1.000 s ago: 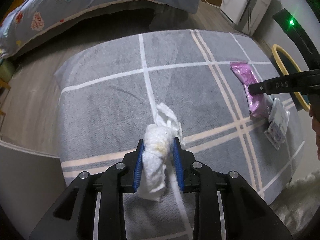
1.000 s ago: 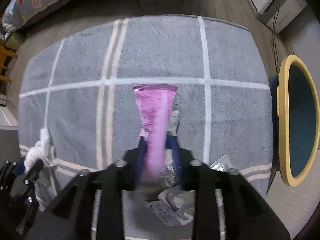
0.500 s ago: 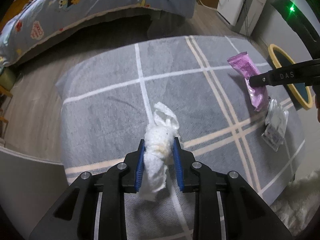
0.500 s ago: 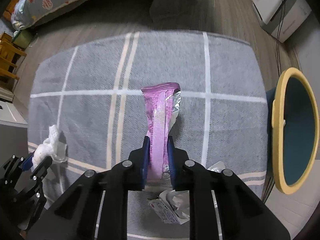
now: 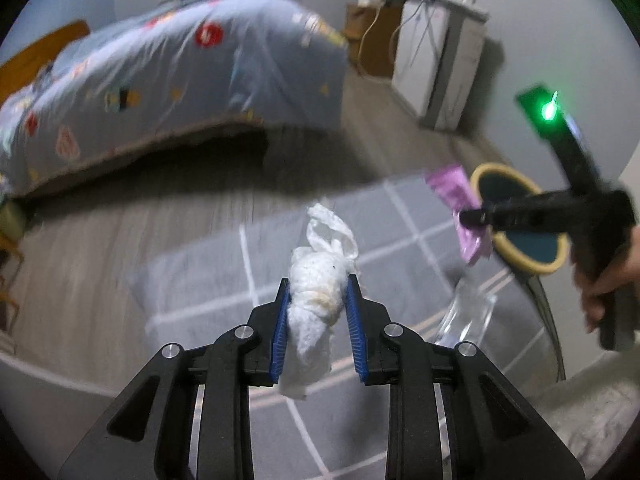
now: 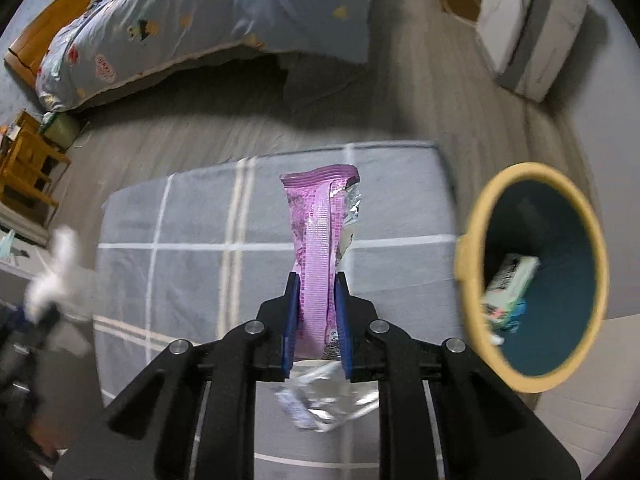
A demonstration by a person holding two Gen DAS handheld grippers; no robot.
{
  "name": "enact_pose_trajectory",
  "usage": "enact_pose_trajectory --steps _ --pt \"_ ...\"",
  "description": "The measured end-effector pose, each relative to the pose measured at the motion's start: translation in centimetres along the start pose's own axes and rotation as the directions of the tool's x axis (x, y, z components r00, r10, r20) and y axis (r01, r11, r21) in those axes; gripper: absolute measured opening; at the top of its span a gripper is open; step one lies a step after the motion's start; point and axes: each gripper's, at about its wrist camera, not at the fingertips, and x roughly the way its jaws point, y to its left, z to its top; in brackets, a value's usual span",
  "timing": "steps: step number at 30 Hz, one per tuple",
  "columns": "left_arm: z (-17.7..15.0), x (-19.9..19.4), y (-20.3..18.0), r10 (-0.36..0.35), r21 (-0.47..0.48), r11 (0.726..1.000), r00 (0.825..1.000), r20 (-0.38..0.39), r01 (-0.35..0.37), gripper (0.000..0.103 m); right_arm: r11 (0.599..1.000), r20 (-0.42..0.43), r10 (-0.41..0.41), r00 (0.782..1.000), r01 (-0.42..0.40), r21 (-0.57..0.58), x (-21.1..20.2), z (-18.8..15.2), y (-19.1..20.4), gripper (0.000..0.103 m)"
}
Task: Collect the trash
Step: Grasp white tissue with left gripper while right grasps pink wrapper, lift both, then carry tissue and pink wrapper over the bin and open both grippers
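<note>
My left gripper [image 5: 319, 296] is shut on a crumpled white tissue [image 5: 316, 284] and holds it in the air above the grey checked rug [image 5: 224, 276]. My right gripper [image 6: 317, 292] is shut on a pink snack wrapper [image 6: 318, 240], also lifted off the rug [image 6: 192, 216]. The left wrist view shows the right gripper [image 5: 466, 216] at the right, the pink wrapper [image 5: 456, 192] in it, in front of the bin [image 5: 520, 256]. That yellow-rimmed teal bin [image 6: 472, 276] stands right of the rug, a carton [image 6: 508, 280] inside. The tissue [image 6: 56, 276] shows blurred at the left edge.
A silver foil wrapper [image 6: 324, 396] lies on the rug below the right gripper, seen also as a clear wrapper [image 5: 468, 312]. A bed with a blue quilt [image 5: 168, 80] fills the back. A white cabinet [image 6: 528, 20] stands back right, wooden furniture [image 6: 24, 168] at the left.
Both grippers have risen off the rug with their trash. The right jaws closed on the pink wrapper and lifted it. Both views now tilt up toward the bed and the bin.
</note>
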Motion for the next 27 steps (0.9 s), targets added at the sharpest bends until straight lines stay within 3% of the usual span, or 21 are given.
enact_pose_trajectory --steps 3,8,11,17,27 --pt "2.2 -1.8 -1.5 0.021 0.072 0.997 0.998 0.052 -0.024 0.028 1.0 0.055 0.0 0.998 -0.001 0.015 -1.7 0.3 -1.4 0.017" --pt "3.2 -2.3 -2.7 0.025 0.068 0.997 0.991 0.129 -0.034 0.028 0.999 0.113 -0.033 0.993 0.032 0.013 -4.2 -0.1 -4.4 0.017" --pt "3.6 -1.0 -3.5 -0.03 0.036 0.999 0.993 0.111 0.026 0.028 0.999 0.113 -0.045 0.993 0.042 0.03 -4.5 -0.5 -6.4 0.017" --pt "4.8 0.8 -5.8 -0.071 0.055 0.996 0.992 0.108 0.065 0.028 0.996 0.078 -0.041 0.996 0.035 0.088 -3.8 -1.3 -10.3 0.017" --pt "6.2 3.2 -10.6 -0.101 0.12 0.989 0.991 0.088 0.09 0.028 0.996 0.049 -0.046 0.998 0.042 0.076 -3.3 -2.2 -12.6 0.017"
